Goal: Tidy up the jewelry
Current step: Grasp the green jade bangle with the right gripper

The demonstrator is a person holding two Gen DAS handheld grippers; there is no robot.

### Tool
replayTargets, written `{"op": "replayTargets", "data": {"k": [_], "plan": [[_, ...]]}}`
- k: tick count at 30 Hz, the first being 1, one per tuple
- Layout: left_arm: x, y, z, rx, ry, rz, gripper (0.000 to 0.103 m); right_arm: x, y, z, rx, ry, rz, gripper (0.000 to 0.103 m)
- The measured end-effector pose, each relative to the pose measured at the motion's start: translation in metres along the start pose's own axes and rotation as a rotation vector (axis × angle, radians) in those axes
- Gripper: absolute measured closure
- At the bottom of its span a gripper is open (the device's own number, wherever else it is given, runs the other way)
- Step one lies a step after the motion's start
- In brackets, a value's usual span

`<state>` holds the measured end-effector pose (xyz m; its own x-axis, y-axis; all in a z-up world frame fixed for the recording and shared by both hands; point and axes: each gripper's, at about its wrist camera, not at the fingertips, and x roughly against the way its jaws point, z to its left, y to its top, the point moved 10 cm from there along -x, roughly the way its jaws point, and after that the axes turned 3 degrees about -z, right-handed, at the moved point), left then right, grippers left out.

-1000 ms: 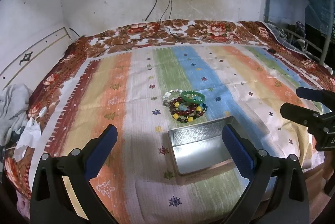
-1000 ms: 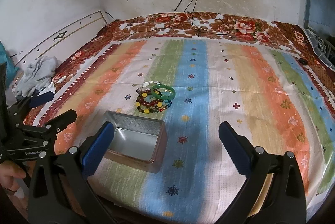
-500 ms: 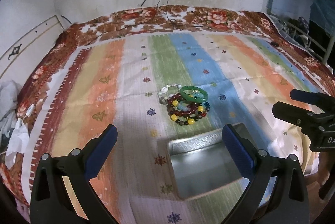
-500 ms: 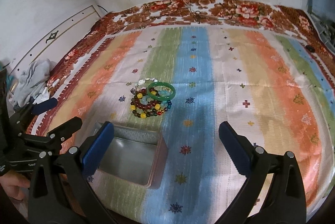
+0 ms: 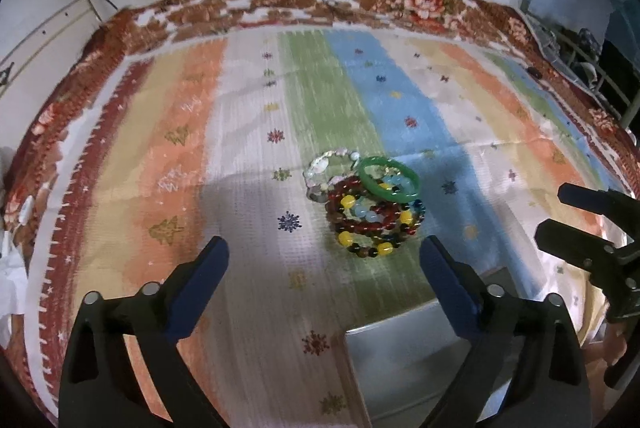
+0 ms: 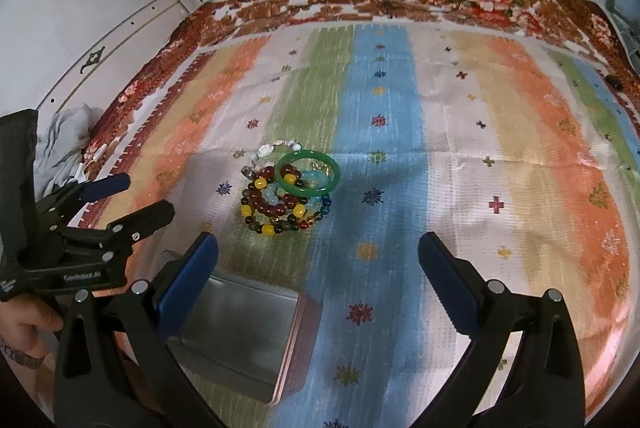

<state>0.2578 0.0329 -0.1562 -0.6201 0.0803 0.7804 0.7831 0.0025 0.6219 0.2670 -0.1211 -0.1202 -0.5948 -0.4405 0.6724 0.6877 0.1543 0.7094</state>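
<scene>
Tin sits open at the near edge of the bed, on the striped sheet. Nothing visible inside, bare metal floor; in the left view only part of it shows, behind the right finger.

Bracelets lie in one pile mid-sheet, on the green stripe at the border with the blue one, just beyond the tin and apart from it. Green bangle rests flat on top at the far right of the pile, red/yellow bead strands below it, a pale strand at the far left. The pile is roughly round, no clear long axis.

Left gripper: released, jaws wide and just been closing a little, nothing between them. The pile is ahead of the tips, nearer the right finger, no contact.

Right gripper: released, jaws wide, nothing held. The pile is ahead and towards the left finger, which overlaps the tin's far left corner in view. Contact there: can't tell.
</scene>
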Motion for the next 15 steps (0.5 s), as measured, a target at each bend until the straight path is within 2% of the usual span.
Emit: {"op": "replayTargets", "data": {"k": [6,8,11,15], "plan": [[-0.031,-0.002,0.002,-0.011,-0.038,0.077,0.017,-0.028,0.003,-0.012,-0.08,0.04,0.072,0.005],[-0.039,-0.002,0.003,-0.002,-0.06,0.101,0.021,-0.035,0.002,-0.015,-0.103,0.051,0.098,0.005],[-0.052,-0.004,0.004,0.006,-0.082,0.14,0.029,-0.047,0.0,-0.014,-0.169,0.114,0.141,0.005],[-0.065,-0.008,0.004,0.006,-0.106,0.178,0.04,-0.06,0.001,-0.018,-0.199,0.114,0.167,0.005]]}}
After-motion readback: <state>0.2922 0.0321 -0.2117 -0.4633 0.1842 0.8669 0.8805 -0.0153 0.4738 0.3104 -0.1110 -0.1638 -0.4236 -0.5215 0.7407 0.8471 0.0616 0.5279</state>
